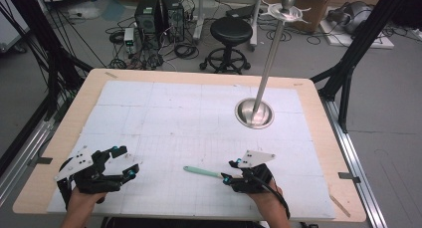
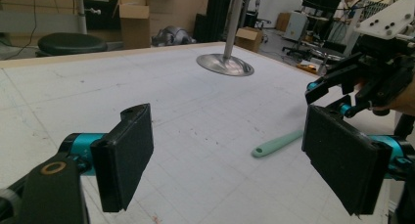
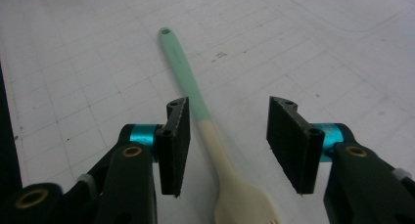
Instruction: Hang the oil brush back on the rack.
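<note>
Surface (image 1: 149,113): white gridded sheet.
Fork (image 3: 205,121): lies flat between my right gripper's (image 3: 227,145) half-parted pads, untouched.
Left gripper (image 2: 235,155): mine, spread wide, holding nothing.

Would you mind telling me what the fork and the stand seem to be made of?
Fork: probably wood or bamboo, matte cream tines and neck, mint-green coated handle. Stand: metal, likely brushed steel; its round base and pole shine with reflections.
</note>
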`<state>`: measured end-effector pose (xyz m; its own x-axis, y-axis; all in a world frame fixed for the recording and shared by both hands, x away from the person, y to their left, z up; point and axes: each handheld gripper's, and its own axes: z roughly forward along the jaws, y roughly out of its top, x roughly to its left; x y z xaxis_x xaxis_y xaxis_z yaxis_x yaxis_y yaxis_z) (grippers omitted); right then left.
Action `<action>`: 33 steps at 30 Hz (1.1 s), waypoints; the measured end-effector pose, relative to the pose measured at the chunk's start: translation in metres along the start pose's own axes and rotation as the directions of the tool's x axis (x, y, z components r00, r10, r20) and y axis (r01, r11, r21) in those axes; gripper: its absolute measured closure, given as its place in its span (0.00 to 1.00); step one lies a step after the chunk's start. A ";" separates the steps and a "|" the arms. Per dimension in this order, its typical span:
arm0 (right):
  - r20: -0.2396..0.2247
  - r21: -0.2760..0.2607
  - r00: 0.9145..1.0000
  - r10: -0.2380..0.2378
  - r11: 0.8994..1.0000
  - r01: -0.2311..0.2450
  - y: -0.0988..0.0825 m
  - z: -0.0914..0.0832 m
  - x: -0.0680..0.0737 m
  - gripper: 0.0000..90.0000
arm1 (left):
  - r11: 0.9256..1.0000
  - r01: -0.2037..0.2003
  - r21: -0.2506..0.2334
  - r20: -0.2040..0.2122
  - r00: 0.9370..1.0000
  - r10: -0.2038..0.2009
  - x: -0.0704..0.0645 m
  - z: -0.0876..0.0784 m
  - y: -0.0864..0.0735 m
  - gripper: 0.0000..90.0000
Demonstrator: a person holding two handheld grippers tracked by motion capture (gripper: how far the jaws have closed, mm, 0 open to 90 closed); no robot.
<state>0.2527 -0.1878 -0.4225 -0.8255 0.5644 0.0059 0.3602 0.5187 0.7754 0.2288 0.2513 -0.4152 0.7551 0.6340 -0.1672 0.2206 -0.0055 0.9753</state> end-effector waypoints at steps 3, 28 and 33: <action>-0.027 0.035 0.999 -0.033 0.999 0.034 0.003 0.009 0.000 0.64 | 1.000 0.011 0.007 0.002 1.000 -0.011 0.000 0.001 0.000 0.22; -0.157 0.161 0.985 -0.071 0.982 0.097 0.008 0.033 -0.010 0.90 | 0.999 0.022 0.032 -0.010 1.000 -0.022 0.000 0.002 -0.001 0.24; -0.169 0.180 0.983 -0.067 0.979 0.098 0.011 0.033 -0.011 0.91 | 0.999 0.020 0.037 -0.009 1.000 -0.020 0.000 0.003 -0.001 0.24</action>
<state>0.2806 -0.1670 -0.4349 -0.9092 0.4119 0.0604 0.3503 0.6787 0.6455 0.2303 0.2485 -0.4170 0.7447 0.6411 -0.1855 0.2586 -0.0210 0.9657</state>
